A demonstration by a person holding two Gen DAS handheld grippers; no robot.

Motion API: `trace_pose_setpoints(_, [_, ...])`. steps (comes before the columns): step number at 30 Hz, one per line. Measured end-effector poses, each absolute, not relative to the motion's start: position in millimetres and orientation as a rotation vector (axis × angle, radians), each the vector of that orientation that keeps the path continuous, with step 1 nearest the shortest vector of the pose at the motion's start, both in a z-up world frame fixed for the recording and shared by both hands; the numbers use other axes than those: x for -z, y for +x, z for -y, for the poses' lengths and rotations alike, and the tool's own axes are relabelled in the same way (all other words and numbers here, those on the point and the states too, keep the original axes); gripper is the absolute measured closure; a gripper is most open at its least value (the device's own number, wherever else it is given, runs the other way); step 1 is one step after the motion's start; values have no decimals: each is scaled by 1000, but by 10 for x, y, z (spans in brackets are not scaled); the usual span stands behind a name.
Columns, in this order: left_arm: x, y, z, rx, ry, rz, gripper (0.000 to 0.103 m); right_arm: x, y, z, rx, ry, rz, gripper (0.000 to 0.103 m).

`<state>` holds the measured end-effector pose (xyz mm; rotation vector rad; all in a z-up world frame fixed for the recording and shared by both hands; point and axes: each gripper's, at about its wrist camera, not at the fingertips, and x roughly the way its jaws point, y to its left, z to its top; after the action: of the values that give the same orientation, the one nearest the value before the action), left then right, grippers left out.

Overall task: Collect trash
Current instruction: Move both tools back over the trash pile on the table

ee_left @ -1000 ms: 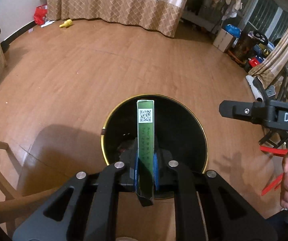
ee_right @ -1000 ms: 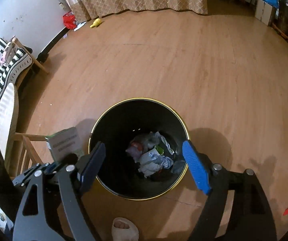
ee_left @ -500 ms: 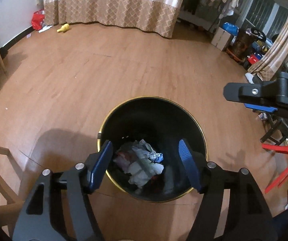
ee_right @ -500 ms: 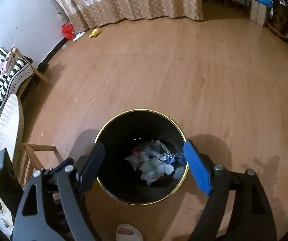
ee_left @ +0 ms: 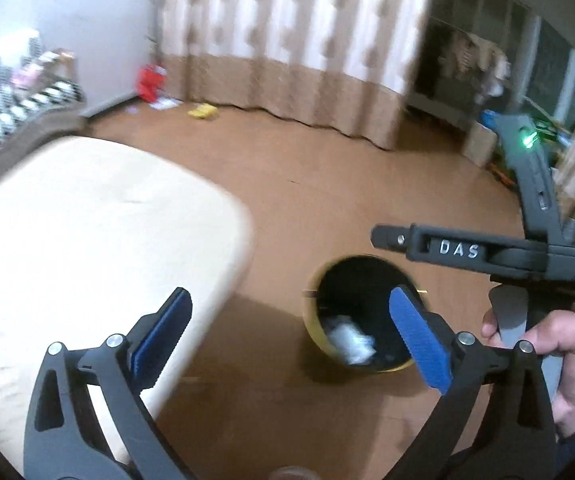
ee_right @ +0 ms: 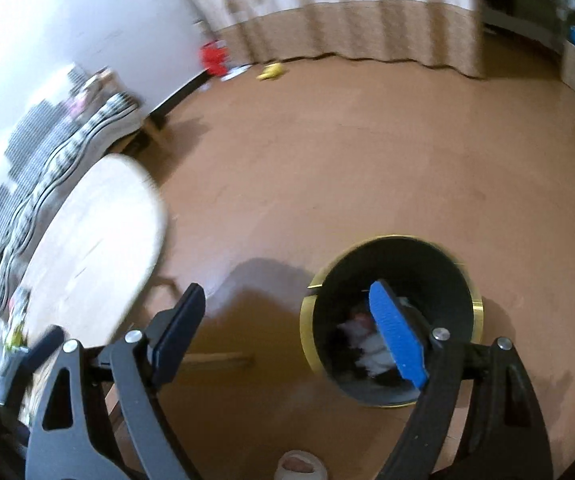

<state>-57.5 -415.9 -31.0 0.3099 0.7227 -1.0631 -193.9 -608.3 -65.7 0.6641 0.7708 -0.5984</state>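
A black trash bin with a gold rim stands on the wooden floor, holding crumpled white and coloured trash. My left gripper hangs above and left of the bin, its jaws opening wide with nothing between them. My right gripper is also open and empty, its blue right pad in front of the bin's mouth. In the left wrist view the right gripper's body and the hand holding it show at the right.
A cream tabletop lies to the left, with small items blurred at its near edge. A striped sofa stands by the wall. A red bag and yellow object lie near the curtain. A slippered foot is below.
The left gripper let go of the green box over the bin and opened wide. Both grippers then rose and swung left, so the bin shifted right and the tabletop came into view.
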Motion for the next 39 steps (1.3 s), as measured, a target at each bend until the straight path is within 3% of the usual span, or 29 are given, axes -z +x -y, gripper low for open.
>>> trace_pose_setpoints(9, [34, 85, 2268, 622, 293, -710, 7, 316, -666, 4594, 269, 448, -832, 22])
trace_pose_setpoints(20, [39, 752, 198, 266, 131, -774, 7, 309, 147, 2626, -150, 220, -918, 22])
trace_pose_setpoints(29, [335, 1202, -285, 219, 68, -834, 7, 529, 293, 1705, -310, 44, -965, 22])
trace_pose_setpoints(39, [566, 1480, -131, 226, 33, -895, 7, 768, 340, 1373, -298, -136, -984, 26])
